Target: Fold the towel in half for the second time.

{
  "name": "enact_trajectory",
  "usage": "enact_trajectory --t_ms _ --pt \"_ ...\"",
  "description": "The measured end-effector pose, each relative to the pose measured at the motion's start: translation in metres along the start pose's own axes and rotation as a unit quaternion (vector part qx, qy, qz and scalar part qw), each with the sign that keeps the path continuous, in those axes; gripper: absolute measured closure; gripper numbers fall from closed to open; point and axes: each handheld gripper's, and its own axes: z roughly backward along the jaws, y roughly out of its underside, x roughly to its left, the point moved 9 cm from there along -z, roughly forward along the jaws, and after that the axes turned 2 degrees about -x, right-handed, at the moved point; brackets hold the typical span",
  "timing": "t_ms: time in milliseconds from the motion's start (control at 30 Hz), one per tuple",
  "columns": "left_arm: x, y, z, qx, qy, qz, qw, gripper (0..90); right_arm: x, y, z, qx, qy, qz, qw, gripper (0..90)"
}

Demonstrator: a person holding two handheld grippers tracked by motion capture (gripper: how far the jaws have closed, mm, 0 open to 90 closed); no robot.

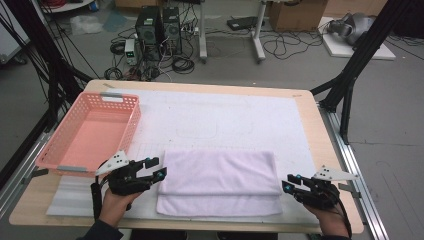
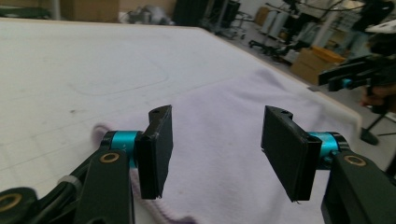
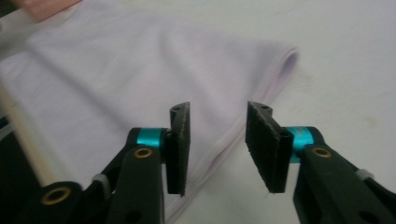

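Observation:
A pale lilac towel [image 1: 219, 180] lies folded flat on the white mat [image 1: 210, 115] near the table's front edge. My left gripper [image 1: 157, 168] is at the towel's left end, jaws open. In the left gripper view the two black pads of the left gripper [image 2: 215, 144] stand apart above the towel [image 2: 224, 112], with nothing pinched. My right gripper [image 1: 288, 182] is just off the towel's right end, open as well. In the right gripper view the right gripper [image 3: 217, 140] hovers over the hemmed edge of the towel [image 3: 116, 79], pads clear of the cloth.
An empty pink plastic basket [image 1: 131, 125] stands on the table's left side, close behind my left hand. The wooden table edge [image 1: 312, 120] runs along the right. Computers, cables and black frame legs are on the floor beyond.

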Motion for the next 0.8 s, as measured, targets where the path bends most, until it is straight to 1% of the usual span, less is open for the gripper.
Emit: enact_trajectory --t_ms 67,100,167,267,333,433,467,500,567,600,633,700,733,800 --pt "0.009 0.006 -0.004 0.02 -0.031 0.001 0.9993 42.0 -0.006 -0.002 -0.005 -0.006 0.03 -0.004 0.9995 56.8" --pt "0.014 0.008 -0.007 0.027 -0.042 0.006 0.9987 41.8 -0.008 -0.002 -0.009 -0.001 0.043 -0.006 0.9991 56.7" --pt "0.021 0.011 -0.011 0.038 -0.057 0.018 0.9975 41.7 -0.013 -0.001 -0.017 0.003 0.067 -0.002 0.9978 56.5" --pt "0.029 0.012 -0.018 0.045 -0.078 0.03 0.9954 41.7 -0.017 -0.003 -0.03 0.013 0.087 0.0 0.9961 54.2" --pt "0.035 0.012 -0.023 0.05 -0.09 0.032 0.9942 41.5 -0.019 -0.006 -0.036 0.013 0.094 0.006 0.9954 53.7" --pt "0.043 0.012 -0.031 0.063 -0.095 0.038 0.9927 40.5 -0.025 -0.011 -0.044 0.009 0.103 0.008 0.9946 53.5" --pt "0.043 0.012 -0.031 0.063 -0.095 0.038 0.9927 40.3 -0.027 -0.013 -0.047 0.007 0.104 0.008 0.9946 53.5" --pt "0.048 0.012 -0.037 0.072 -0.097 0.043 0.9917 39.9 -0.029 -0.015 -0.052 0.008 0.104 0.008 0.9946 53.4" --pt "0.05 0.012 -0.038 0.071 -0.099 0.044 0.9915 39.7 -0.033 -0.019 -0.061 0.007 0.104 0.008 0.9945 52.6" --pt "0.055 0.012 -0.04 0.076 -0.105 0.045 0.9905 39.7 -0.034 -0.022 -0.068 0.008 0.1 0.003 0.9949 51.6" --pt "0.057 0.012 -0.042 0.08 -0.108 0.044 0.99 39.5 -0.036 -0.024 -0.073 0.006 0.1 0.005 0.995 50.4" --pt "0.059 0.009 -0.045 0.081 -0.11 0.04 0.9898 39.5 -0.038 -0.027 -0.086 0.016 0.101 0.01 0.9947 48.8" --pt "0.06 0.008 -0.047 0.08 -0.11 0.04 0.9899 39.5 -0.039 -0.027 -0.093 0.024 0.103 0.017 0.9942 48.0" --pt "0.062 0.007 -0.052 0.084 -0.109 0.035 0.9898 39.6 -0.043 -0.024 -0.103 0.045 0.113 0.028 0.9922 47.4"
